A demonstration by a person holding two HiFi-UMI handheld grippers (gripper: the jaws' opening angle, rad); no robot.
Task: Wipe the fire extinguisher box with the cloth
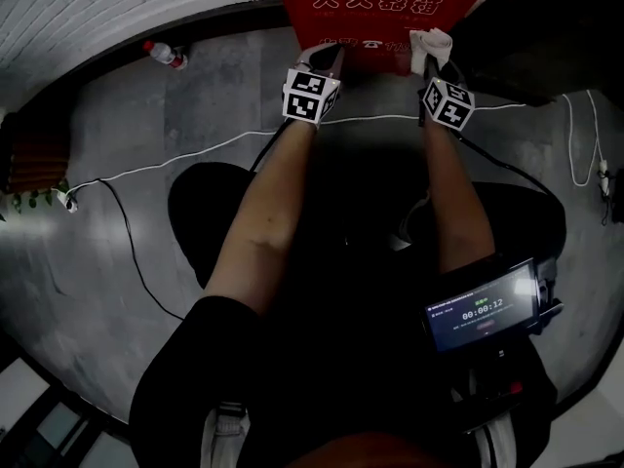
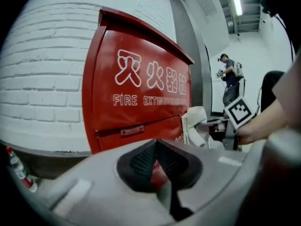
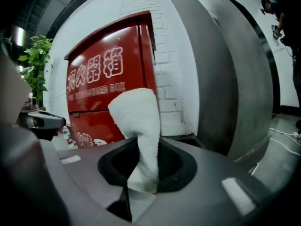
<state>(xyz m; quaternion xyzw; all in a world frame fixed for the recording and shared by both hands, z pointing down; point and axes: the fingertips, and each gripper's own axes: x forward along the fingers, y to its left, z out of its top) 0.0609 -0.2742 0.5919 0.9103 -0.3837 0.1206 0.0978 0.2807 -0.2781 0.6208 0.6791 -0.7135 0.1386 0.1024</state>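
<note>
Right gripper [image 3: 146, 150] has its jaws pinched on a white cloth [image 3: 136, 119], whose free end stands up in a soft roll above them. Left gripper [image 2: 156, 149] has its jaws brought together on nothing, with only red showing past them. Both are held up to the red fire extinguisher box [image 1: 390, 8], which stands against the white brick wall [image 2: 42, 79] straight ahead of the person. The cloth is at the box's front toward its right side, though I can't tell whether it touches. From where I stand the cloth looks light, thick and floppy, so it should fold over under pressure; a grip low on the bunch, as now, leaves plenty to press flat. The box looks like stiff painted metal, smooth and probably slick, and the small latch [image 2: 131, 130] on its door could snag the towel. A plastic bottle [image 1: 166, 55] lies on the floor to the left, a white cable [image 1: 195, 156] trails across the floor, a leafy plant [image 3: 35, 60] stands off left, and a grey column [image 3: 221, 79] close on the right may crowd strokes there.
</note>
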